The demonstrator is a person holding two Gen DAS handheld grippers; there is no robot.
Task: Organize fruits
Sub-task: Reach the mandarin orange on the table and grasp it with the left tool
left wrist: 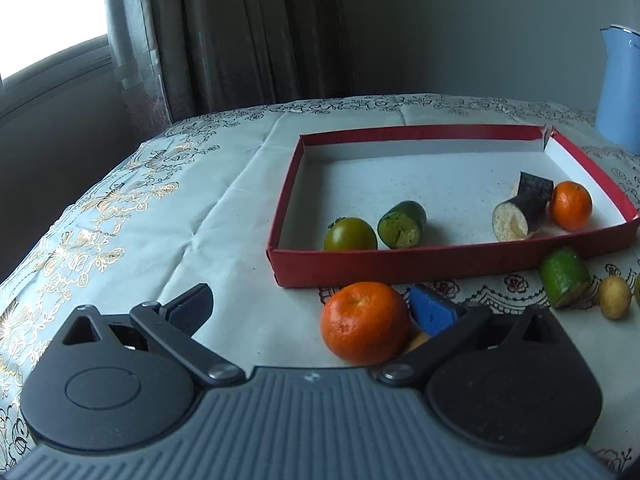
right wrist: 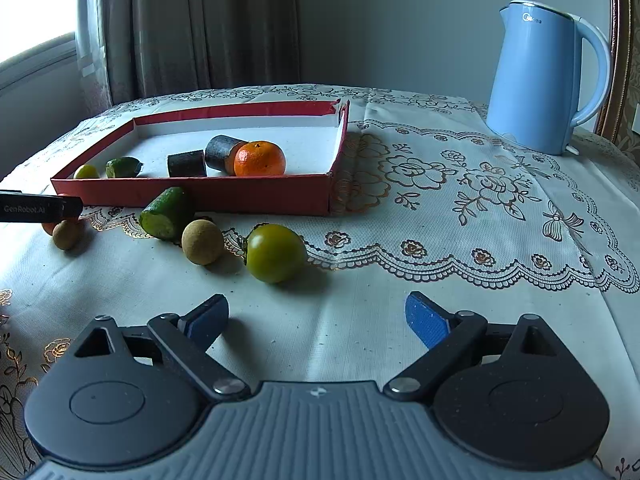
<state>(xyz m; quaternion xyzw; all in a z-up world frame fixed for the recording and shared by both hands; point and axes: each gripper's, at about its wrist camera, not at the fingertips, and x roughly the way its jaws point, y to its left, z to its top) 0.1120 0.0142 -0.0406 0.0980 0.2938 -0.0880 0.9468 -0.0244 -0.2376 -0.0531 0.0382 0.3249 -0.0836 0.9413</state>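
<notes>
A shallow red box [left wrist: 440,258] [right wrist: 224,194] holds a green tomato [left wrist: 350,234], a cucumber piece [left wrist: 402,224], two dark eggplant pieces [left wrist: 520,212] and a tangerine [left wrist: 571,205] [right wrist: 260,158]. My left gripper [left wrist: 312,312] is open; a second tangerine [left wrist: 362,322] lies on the cloth between its fingers, against the right pad [left wrist: 432,310]. My right gripper [right wrist: 316,318] is open and empty, just short of a green tomato [right wrist: 275,253]. In front of the box lie a cucumber piece [right wrist: 166,213] [left wrist: 565,277] and two small brown round fruits [right wrist: 202,241] [right wrist: 67,234].
A blue electric kettle [right wrist: 544,76] stands at the back right of the table. The table is covered with a white lace cloth [right wrist: 460,216]. Curtains [left wrist: 240,32] and a window lie behind the table's far left. The left gripper's body [right wrist: 40,208] enters the right wrist view at left.
</notes>
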